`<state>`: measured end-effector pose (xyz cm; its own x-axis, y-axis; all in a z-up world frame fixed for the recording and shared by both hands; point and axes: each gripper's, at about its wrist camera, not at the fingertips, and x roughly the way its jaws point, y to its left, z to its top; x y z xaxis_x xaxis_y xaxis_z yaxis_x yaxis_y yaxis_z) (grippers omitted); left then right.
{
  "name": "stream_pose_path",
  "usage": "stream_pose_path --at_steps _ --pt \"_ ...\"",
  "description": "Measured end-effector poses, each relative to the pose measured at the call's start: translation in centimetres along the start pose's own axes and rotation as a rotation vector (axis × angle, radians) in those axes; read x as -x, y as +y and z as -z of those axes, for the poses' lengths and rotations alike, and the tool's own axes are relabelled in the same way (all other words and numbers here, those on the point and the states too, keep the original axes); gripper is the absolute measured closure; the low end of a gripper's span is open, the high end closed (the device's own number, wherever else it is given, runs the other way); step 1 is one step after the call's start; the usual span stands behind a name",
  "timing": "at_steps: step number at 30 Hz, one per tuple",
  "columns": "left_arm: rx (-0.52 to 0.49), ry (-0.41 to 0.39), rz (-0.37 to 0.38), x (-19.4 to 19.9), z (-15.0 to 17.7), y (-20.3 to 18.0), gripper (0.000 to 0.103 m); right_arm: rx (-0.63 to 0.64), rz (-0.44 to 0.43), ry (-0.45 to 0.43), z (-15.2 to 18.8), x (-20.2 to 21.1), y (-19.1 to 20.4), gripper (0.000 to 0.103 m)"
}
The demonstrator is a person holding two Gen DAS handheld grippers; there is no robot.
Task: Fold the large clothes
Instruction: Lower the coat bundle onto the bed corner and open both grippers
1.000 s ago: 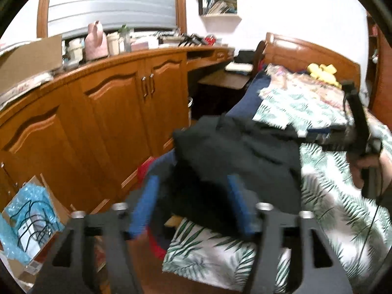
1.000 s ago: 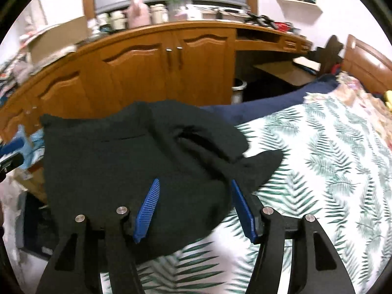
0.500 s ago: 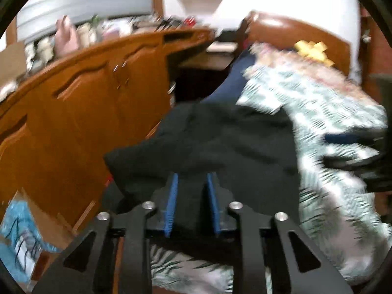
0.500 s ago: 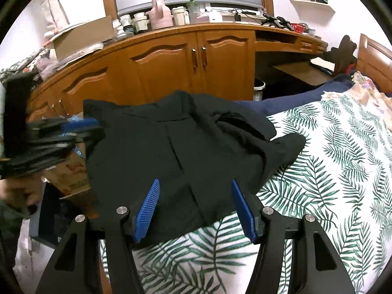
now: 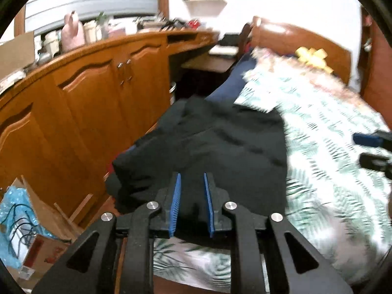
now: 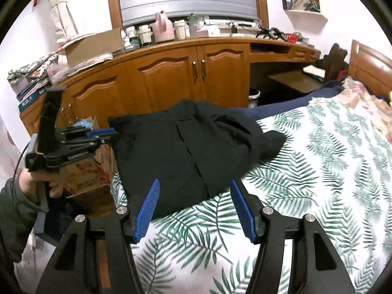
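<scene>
A black garment (image 6: 186, 147) lies spread at the left edge of the leaf-print bed (image 6: 318, 171), its far sleeve bunched up. My left gripper (image 5: 191, 178) has a fold of the black garment (image 5: 220, 147) between its blue pads; its jaws are narrow and opening slightly. In the right wrist view the left gripper (image 6: 111, 133) sits at the garment's left corner, which hangs out past the bed edge. My right gripper (image 6: 196, 205) stands open above the garment's near hem, gripping nothing. Its tips, the right gripper (image 5: 372, 149), show at the right rim of the left wrist view.
Wooden cabinets (image 6: 171, 78) with a cluttered top run along the far wall, close to the bed's left side. A cardboard box (image 6: 83, 174) stands on the floor by the bed corner. A navy blanket (image 6: 294, 103) and the wooden headboard (image 5: 306, 41) lie beyond.
The left gripper's jaws went from wide to narrow around a fold of the garment. The right gripper drew back, so more bed shows. The garment lies flatter and more spread.
</scene>
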<state>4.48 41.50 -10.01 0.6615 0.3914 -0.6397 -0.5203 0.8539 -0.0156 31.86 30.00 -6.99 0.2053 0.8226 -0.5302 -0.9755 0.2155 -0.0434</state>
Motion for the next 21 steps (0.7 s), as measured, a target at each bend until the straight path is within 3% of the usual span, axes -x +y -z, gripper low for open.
stream_pose_path --at_steps 2,3,5,12,21 --pt "-0.005 -0.045 0.033 2.1 -0.4 -1.2 0.055 -0.001 0.014 -0.015 0.2 1.5 0.2 0.041" --pt "-0.007 -0.063 0.047 2.9 -0.6 -1.7 0.049 -0.004 0.026 -0.026 0.3 2.4 0.2 0.041" --pt "-0.013 -0.096 0.083 4.7 -0.8 -3.2 0.014 -0.009 0.044 -0.047 0.7 4.2 0.4 0.041" --pt "-0.090 -0.167 0.138 9.7 -1.1 -9.3 0.014 -0.051 0.120 -0.105 3.5 10.9 0.8 0.041" --pt "-0.129 -0.197 0.280 14.0 0.4 -17.2 0.014 -0.177 0.275 -0.147 10.4 20.7 0.6 0.025"
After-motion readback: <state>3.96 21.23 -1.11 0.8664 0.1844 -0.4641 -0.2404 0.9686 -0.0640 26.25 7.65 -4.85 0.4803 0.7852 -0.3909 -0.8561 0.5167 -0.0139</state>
